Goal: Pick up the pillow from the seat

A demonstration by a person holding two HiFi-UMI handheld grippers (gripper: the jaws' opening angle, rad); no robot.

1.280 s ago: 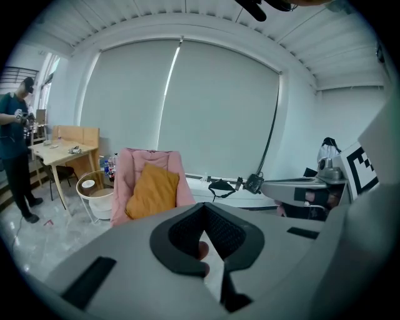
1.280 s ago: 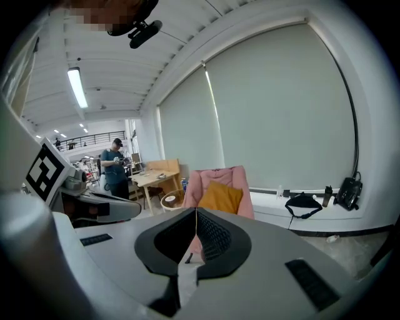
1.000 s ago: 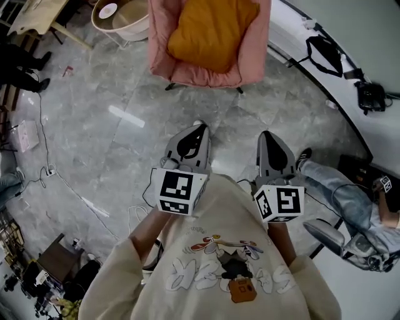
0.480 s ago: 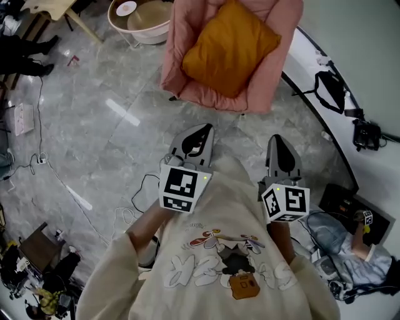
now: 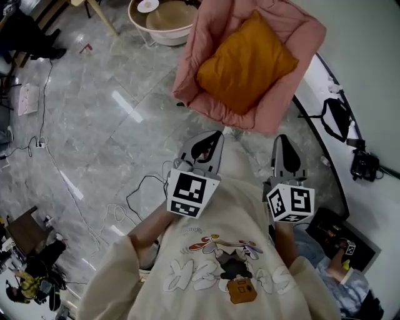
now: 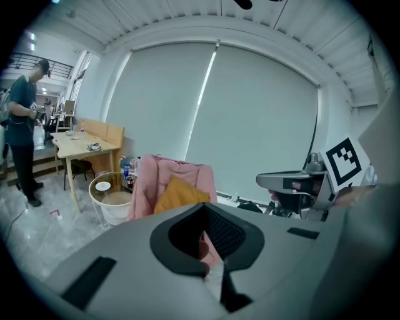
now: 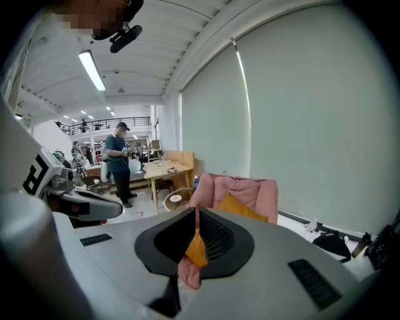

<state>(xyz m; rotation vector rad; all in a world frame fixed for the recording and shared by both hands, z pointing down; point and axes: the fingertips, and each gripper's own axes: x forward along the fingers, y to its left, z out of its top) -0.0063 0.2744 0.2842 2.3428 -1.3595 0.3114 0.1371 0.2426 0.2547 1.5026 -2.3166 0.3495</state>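
Note:
An orange pillow (image 5: 247, 62) lies in the seat of a pink padded armchair (image 5: 201, 50) ahead of me on the grey stone floor. Both grippers are held out in front of my chest, short of the chair and touching nothing. My left gripper (image 5: 215, 135) is shut and empty, pointing at the chair's front left. My right gripper (image 5: 282, 139) is also shut and empty, just before the chair's front rim. The left gripper view shows the pillow (image 6: 178, 192) over its closed jaws (image 6: 202, 210). In the right gripper view, pillow (image 7: 240, 207) and chair (image 7: 250, 187) lie beyond the closed tip (image 7: 197, 214).
A round white basket table (image 5: 164, 14) stands left of the chair. Cables (image 5: 62, 178) trail over the floor at left. Black bags (image 5: 342, 119) lie along the curved wall at right. A wooden table (image 6: 87, 147) and a standing person (image 6: 22, 119) are farther left.
The chair and pillow have come nearer and sit lower in the head view. Both grippers have advanced towards the chair, still shut.

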